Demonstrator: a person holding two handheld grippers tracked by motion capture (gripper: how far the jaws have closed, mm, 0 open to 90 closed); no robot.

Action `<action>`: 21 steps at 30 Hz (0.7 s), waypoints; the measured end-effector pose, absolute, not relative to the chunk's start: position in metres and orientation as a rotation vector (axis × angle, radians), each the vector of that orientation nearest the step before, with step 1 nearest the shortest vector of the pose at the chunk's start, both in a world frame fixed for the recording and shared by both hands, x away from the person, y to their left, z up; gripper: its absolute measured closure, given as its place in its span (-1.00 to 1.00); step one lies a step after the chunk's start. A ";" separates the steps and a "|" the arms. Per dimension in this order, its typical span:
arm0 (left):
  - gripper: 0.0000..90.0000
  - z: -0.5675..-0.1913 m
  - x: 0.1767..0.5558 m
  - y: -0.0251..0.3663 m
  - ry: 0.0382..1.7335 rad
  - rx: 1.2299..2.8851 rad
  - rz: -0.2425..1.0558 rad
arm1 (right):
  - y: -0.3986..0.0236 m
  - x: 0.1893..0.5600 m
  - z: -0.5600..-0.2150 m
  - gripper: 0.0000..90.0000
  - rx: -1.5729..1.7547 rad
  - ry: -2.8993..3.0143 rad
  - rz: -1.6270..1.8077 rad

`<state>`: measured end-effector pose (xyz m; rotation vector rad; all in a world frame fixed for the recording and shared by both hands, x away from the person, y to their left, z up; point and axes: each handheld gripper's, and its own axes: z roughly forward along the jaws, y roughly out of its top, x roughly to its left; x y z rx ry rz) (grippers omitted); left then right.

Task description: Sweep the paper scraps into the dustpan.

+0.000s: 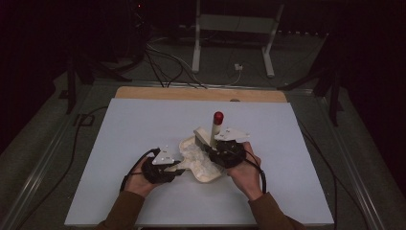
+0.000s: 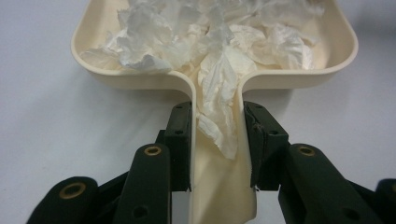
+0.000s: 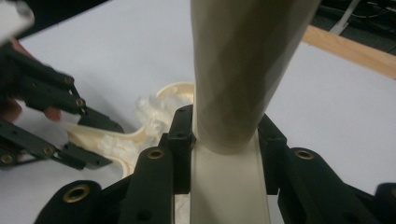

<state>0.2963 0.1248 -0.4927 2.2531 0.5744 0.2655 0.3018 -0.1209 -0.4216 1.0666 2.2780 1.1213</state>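
My left gripper [image 1: 178, 168] clamps the dustpan [image 1: 205, 165] handle and my right gripper [image 1: 214, 149] grips the brush [image 1: 215, 128] handle, both near the middle of the white board [image 1: 143, 124], nearer its front edge. In the left gripper view, the jaws pinch the cream handle [image 2: 219, 186], and crumpled tissue [image 2: 219, 51] fills the pan. In the right gripper view, the jaws squeeze the brush's cream handle [image 3: 233, 70], which stands upright.
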 end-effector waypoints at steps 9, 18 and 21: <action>0.48 -0.494 0.296 0.128 0.580 2.237 0.267 | -0.121 0.301 -0.411 0.48 1.037 2.265 1.145; 0.48 -0.494 0.297 0.129 0.585 2.233 0.275 | -0.128 0.297 -0.389 0.48 1.023 2.200 1.230; 0.48 -0.493 0.297 0.130 0.590 2.226 0.280 | -0.130 0.299 -0.387 0.48 1.023 2.181 1.218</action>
